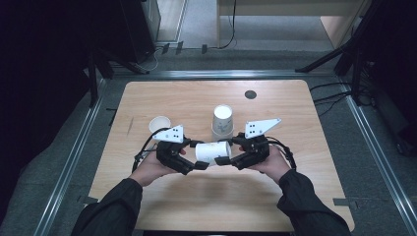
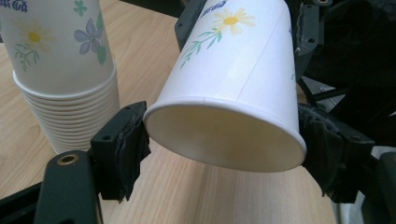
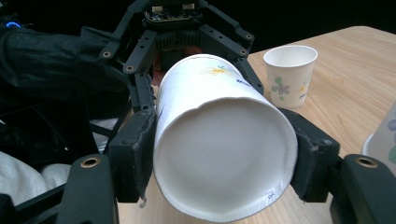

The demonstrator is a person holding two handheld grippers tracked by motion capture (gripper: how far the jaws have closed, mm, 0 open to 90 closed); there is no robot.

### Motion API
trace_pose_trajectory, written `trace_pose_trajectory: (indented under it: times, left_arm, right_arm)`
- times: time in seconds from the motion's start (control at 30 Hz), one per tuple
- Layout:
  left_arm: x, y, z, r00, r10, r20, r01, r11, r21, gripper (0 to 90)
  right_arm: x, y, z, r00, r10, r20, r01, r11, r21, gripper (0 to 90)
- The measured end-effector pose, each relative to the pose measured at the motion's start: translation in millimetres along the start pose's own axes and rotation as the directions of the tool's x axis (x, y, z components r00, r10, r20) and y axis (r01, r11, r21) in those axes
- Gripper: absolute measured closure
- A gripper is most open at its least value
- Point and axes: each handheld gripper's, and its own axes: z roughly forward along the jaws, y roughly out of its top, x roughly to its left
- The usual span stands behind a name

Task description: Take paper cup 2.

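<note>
The wooden tabletop carries a stack of upturned flowered paper cups near its middle and a single upright cup well to the stack's left. Just in front of the stack, a paper cup lies sideways in the air (clear of the wood) between both hands. The left claw has its pads against the cup's open rim, pinching it. The right claw clamps the cup's base end.
</note>
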Motion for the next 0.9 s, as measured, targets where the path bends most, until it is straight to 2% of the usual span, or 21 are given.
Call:
trace_pose_trajectory:
  times: [0.23, 0.33, 0.73, 0.9]
  left_arm:
    - [-0.3, 0.0, 0.2, 1.0000, 0.004, 0.006, -0.004, 0.9999, 0.012, 24.0]
    - [0.0, 0.2, -0.5, 0.9999, 0.008, 0.006, -0.008, 0.9999, 0.011, 24.6]
    - [0.7, 0.8, -3.2, 0.9999, 0.009, 0.006, -0.009, 0.9999, 0.005, 26.2]
    - [1.6, 2.6, -4.5, 0.9998, 0.018, 0.010, -0.018, 0.9991, 0.038, 26.5]
  right_arm:
    - [0.4, 1.4, 0.5, 1.0000, -0.001, 0.006, 0.001, 1.000, 0.031, 33.0]
    - [0.0, 1.2, 0.4, 0.9999, 0.013, 0.002, -0.013, 0.999, 0.036, 31.6]
    - [0.0, 0.7, 2.0, 0.9999, 0.003, 0.016, -0.003, 0.998, 0.064, 28.5]
    - [-0.3, 0.9, 0.4, 0.9996, -0.001, 0.027, -0.001, 0.997, 0.072, 27.6]
